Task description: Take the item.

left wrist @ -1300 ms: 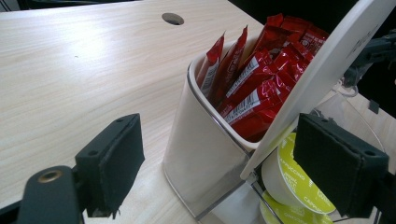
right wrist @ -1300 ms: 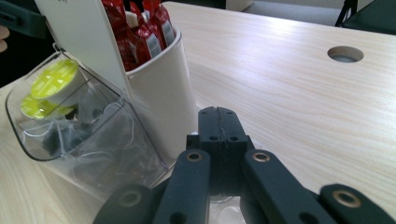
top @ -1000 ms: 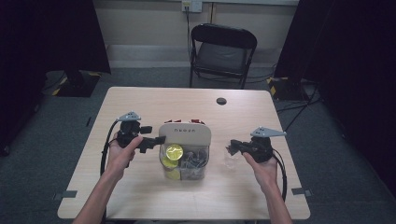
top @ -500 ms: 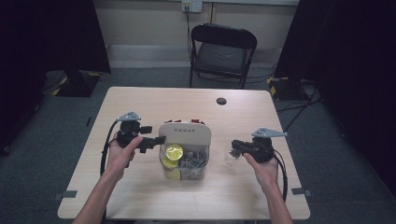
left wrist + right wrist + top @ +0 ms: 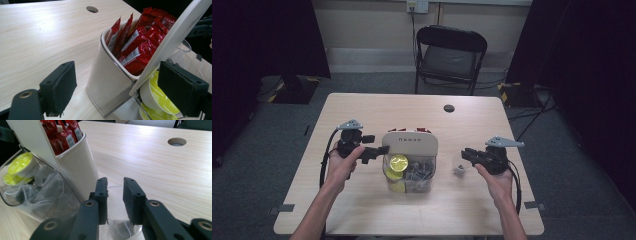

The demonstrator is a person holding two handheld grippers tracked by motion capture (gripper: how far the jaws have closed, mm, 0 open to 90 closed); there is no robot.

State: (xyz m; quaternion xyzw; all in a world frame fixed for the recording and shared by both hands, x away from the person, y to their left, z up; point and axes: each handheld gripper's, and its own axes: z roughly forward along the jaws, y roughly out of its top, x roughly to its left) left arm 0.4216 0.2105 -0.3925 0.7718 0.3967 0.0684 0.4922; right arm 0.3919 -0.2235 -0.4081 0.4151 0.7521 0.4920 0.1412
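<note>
1. Organizer box (image 5: 409,167) sits mid-table, toward the near edge – white far compartment, clear near compartment, tilted white lid (image 5: 410,144) over the middle.
2. Far compartment holds red sachets (image 5: 135,45) standing upright, packed tight.
3. Clear compartment holds yellow-green capsules (image 5: 398,164) at its left side and tea bags (image 5: 419,170) in clear wrap at its right.
4. Small clear cup (image 5: 459,170) stands on the table just right of the box, apart from it; a dark tea bag (image 5: 117,230) lies inside it.
5. Right gripper (image 5: 468,155) is just right of the cup, jaws pointing left. In the right gripper view the jaws are narrowly parted over the cup rim (image 5: 113,188) – cannot tell if the pads touch it.
6. Left gripper (image 5: 382,149) is at the box's left side, jaws pointing right, tips at the lid's left edge. In the left gripper view its jaws are wide apart and straddle the box corner, holding nothing.
7. Left hand (image 5: 343,162) and right hand (image 5: 497,175) grip the tools; forearms come from the near edge.
8. Wooden table (image 5: 377,110) has a round cable hole (image 5: 449,108) far right of centre.
9. Black folding chair (image 5: 450,57) stands beyond the far edge.
</note>
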